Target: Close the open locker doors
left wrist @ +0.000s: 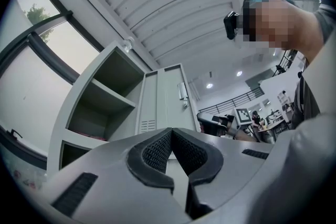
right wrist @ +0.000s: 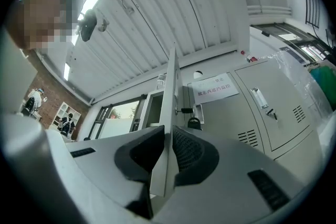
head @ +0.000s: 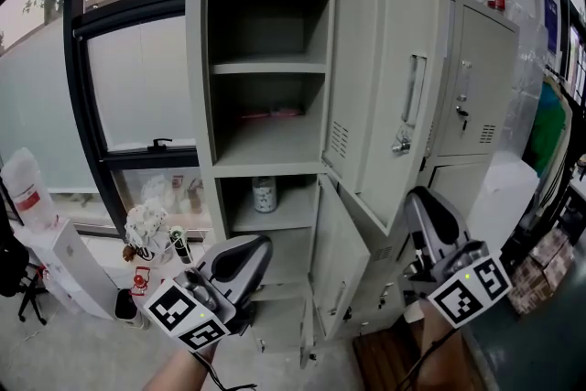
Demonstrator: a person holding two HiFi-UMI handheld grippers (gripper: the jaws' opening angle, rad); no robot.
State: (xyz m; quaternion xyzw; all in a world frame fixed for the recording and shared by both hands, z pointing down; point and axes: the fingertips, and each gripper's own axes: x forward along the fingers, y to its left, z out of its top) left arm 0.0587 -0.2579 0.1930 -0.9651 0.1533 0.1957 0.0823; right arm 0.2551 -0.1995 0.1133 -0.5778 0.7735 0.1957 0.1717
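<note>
1. Two open doors on a tall grey locker (head: 197, 59): upper door (head: 394, 59) swung out to the right, lower door (head: 341, 261) hanging open beneath it.
2. Right gripper (head: 418, 201) raised to the bottom corner of the upper door's free edge, jaws pinching the thin metal panel from both sides.
3. Along the right gripper view: same door seen edge-on, rising straight up from between the ribbed pads (right wrist: 186, 152), with a padlock (right wrist: 194, 124) hanging just to its right.
4. Left gripper (head: 259, 247) held low in front of the locker's lower compartments, just left of the lower door and apart from both doors.
5. Along the left gripper view: jaws pressed together at the tips, nothing between them, the upper door well beyond and above.
6. Inside the locker: a flat pink item (head: 270, 114) lying on the second shelf and a pale canister (head: 264, 194) standing upright on the shelf below.
7. Immediately right of the open doors: a neighbouring locker (head: 481, 78), shut.
</note>
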